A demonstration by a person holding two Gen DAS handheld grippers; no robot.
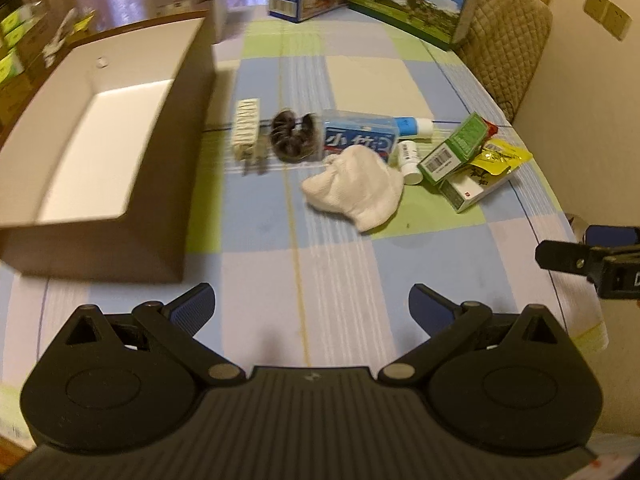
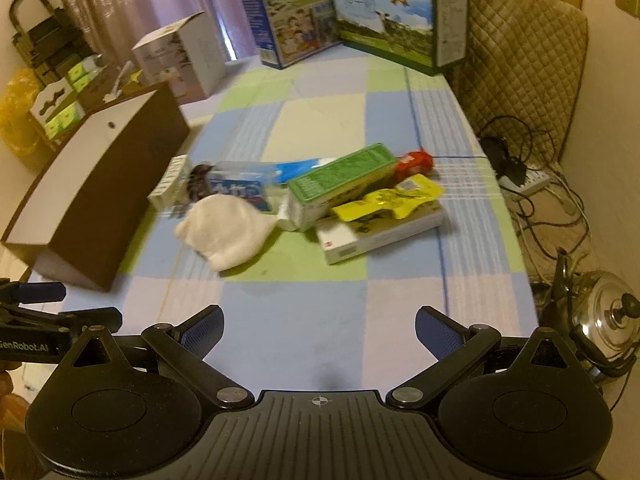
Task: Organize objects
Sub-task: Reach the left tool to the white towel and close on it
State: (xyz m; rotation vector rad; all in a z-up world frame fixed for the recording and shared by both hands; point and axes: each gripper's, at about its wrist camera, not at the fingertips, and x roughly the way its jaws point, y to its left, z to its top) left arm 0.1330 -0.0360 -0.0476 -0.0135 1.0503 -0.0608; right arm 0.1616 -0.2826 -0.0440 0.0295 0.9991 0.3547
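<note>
L gripper (image 1: 312, 312) spread wide, nothing between its fingers; R gripper (image 2: 320, 334) likewise wide, empty. Both hover over bare checked tablecloth (image 1: 332, 280) at 6 o'clock.

Storage box (image 1: 100, 128), 1, brown outside, white inside, at 9–10 o'clock, nothing visible in it.

Clutter pile at 12–2 o'clock, centre of table: 1 white cloth (image 1: 354, 188), 1 blue pack (image 1: 360, 138) touching it, 1 dark fuzzy item (image 1: 292, 134), 1 small white carton (image 1: 246, 128), 1 green box (image 2: 344, 184) atop 1 flat white box (image 2: 380, 232), 1 yellow packet (image 2: 390, 200), 1 red item (image 2: 416, 162).

Far edge: 2 big cartons (image 2: 384, 16).
</note>
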